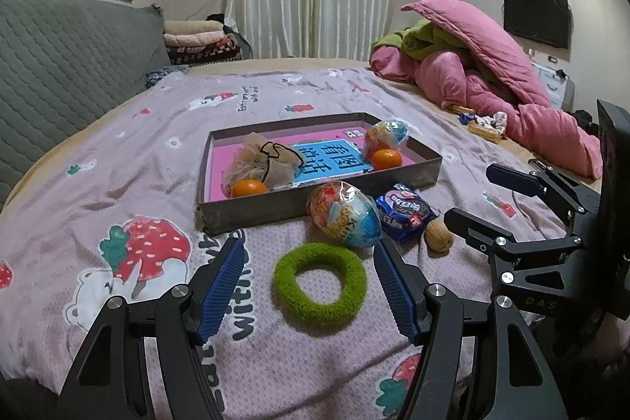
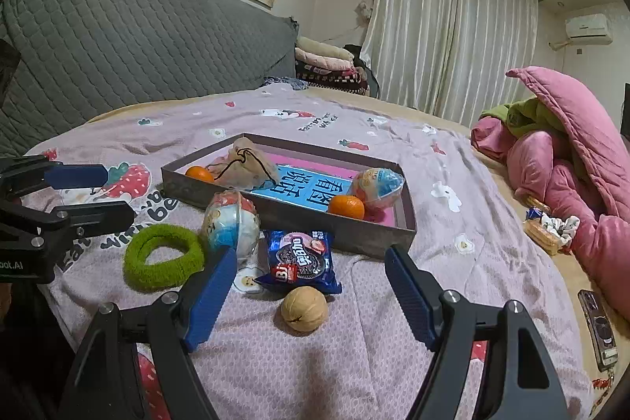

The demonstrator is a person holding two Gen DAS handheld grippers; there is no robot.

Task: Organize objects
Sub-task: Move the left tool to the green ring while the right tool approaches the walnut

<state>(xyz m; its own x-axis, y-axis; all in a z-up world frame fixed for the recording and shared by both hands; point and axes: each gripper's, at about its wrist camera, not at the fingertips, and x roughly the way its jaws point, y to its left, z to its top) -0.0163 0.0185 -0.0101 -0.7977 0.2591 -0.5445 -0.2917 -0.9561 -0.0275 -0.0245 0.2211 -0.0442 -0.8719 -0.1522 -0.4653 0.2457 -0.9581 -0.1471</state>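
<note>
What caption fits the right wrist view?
Open right gripper hovers over a walnut and cookie packet on the bedspread, before the shallow box.

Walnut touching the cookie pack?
Cannot tell. In the right wrist view the walnut sits right at the cookie pack edge; neither view shows a clear gap or contact.

- A shallow grey tray [image 1: 315, 199] with a pink floor and a blue printed card is laid on the bedspread.
- Inside it are seen two oranges [image 1: 249, 188] [image 1: 386, 159], a beige mesh pouch [image 1: 263, 160] and a wrapped toy egg [image 1: 388, 134].
- A second wrapped egg [image 1: 344, 214] is found just outside the tray's near wall.
- A blue cookie packet [image 2: 300, 259] lies beside that egg.
- A walnut [image 2: 304, 308] rests against the packet's near end.
- A green fuzzy ring [image 1: 319, 283] lies flat, nearest the camera.
</note>
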